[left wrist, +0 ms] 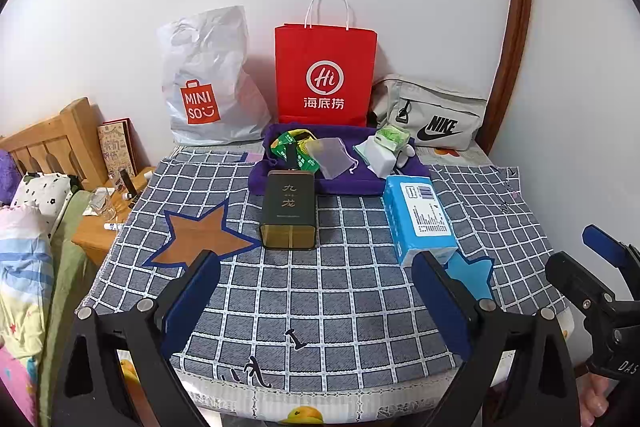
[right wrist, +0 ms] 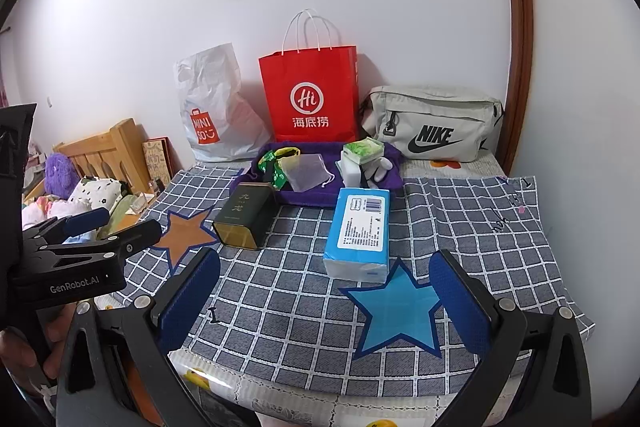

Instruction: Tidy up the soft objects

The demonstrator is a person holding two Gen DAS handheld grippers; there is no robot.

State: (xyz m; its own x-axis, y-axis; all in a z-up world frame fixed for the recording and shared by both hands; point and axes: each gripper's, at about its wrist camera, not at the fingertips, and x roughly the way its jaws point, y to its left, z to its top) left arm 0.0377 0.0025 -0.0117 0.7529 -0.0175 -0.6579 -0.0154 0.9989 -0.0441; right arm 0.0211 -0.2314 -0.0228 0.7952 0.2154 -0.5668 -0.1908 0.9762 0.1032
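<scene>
Blue tissue pack [right wrist: 358, 233] lies flat beside blue star [right wrist: 396, 311].

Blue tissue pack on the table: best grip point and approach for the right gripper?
Grip the tissue pack across its two long sides, near the middle, coming from the near end with the right gripper open. It lies flat, long axis pointing away, and its width looks narrower than the open jaws. It is soft, so close gently.

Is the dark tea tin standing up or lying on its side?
Lying on its side. The tea tin rests lengthwise on the checked cloth, its lettered face turned up and one end facing the camera.
</scene>
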